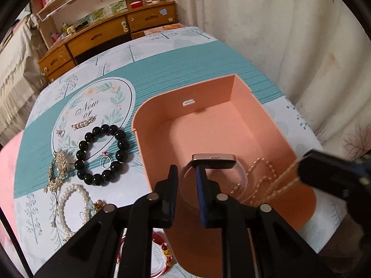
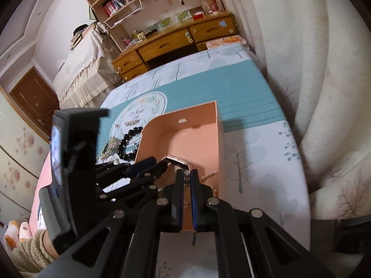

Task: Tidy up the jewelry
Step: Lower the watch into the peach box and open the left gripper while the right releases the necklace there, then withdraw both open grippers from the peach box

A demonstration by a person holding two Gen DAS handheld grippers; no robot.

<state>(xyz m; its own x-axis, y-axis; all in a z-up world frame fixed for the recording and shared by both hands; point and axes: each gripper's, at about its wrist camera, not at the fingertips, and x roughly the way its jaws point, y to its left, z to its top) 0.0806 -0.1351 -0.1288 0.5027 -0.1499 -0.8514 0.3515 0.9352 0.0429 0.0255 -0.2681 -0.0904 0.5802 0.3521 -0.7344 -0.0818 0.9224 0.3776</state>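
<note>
Reaching into the pink box, the left gripper stands slightly parted, its fingers either side of the clear strap of a watch resting inside. The right gripper is clamped on a gold chain draping into the box. Beyond, a black bead bracelet and pearl bracelet lie on the tablecloth.

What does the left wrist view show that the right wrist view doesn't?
Left only: the pearl bracelet, the silver ring and the whole black bead bracelet on the cloth.
Right only: the door, a sleeve.
Both: the pink box, the watch inside it, the left gripper.
</note>
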